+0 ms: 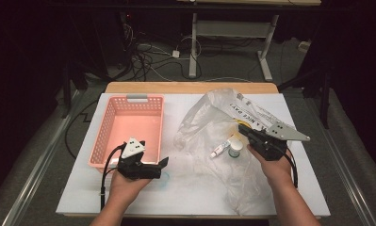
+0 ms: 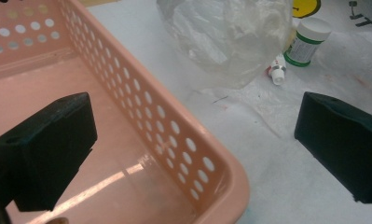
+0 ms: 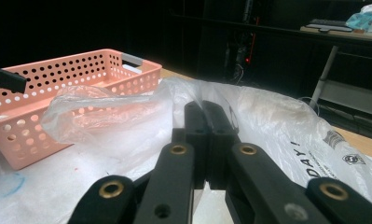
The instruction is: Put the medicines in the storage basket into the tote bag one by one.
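pink basket (image 1: 129, 127) far-left on the table (image 1: 185, 197); left gripper (image 1: 163, 165) jaws wide, empty, at basket's near-right corner; clear plastic bag (image 1: 214, 127) spread centre-right; small tube (image 1: 220, 149) and white green-banded bottle (image 1: 235, 148) side by side on it; right gripper (image 1: 244, 129) jaws pinched tight on bag plastic, just right of bottle

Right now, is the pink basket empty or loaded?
Empty. The pink basket shows a bare floor in the high view and the left gripper view; the small jar and tube sit outside by the bag.
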`<control>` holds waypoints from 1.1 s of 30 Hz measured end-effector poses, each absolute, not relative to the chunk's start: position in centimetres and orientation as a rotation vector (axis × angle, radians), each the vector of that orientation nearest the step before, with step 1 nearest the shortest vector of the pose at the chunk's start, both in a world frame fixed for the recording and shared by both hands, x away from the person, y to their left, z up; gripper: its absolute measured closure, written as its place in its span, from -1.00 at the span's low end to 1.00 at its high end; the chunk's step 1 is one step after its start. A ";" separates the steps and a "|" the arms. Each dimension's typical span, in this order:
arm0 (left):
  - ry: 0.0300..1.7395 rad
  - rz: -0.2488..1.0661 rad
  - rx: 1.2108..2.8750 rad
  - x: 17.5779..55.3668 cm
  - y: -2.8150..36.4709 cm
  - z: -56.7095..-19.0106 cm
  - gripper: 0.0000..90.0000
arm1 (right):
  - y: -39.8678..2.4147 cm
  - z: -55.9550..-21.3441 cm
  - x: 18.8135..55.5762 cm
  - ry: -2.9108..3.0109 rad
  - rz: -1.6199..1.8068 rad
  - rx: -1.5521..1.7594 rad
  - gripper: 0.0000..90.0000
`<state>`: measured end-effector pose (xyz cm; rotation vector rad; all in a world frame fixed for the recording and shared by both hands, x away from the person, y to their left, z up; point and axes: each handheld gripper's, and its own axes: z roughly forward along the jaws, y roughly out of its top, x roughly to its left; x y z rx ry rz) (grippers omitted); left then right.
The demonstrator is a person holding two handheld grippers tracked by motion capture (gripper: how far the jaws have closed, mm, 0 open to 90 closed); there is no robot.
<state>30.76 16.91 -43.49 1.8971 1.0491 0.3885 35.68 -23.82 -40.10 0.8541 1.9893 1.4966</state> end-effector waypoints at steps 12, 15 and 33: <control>1.168 0.409 1.874 31.4 20.7 -42.9 -1.00 | -23.8 -40.2 35.7 1.997 1.488 0.851 1.00; 1.202 0.428 1.868 31.5 21.7 -42.8 -1.00 | -23.8 -40.2 35.7 1.997 1.489 0.853 1.00; 1.279 0.447 1.881 31.8 24.3 -42.3 -0.96 | -23.8 -40.2 35.7 1.993 1.487 0.854 1.00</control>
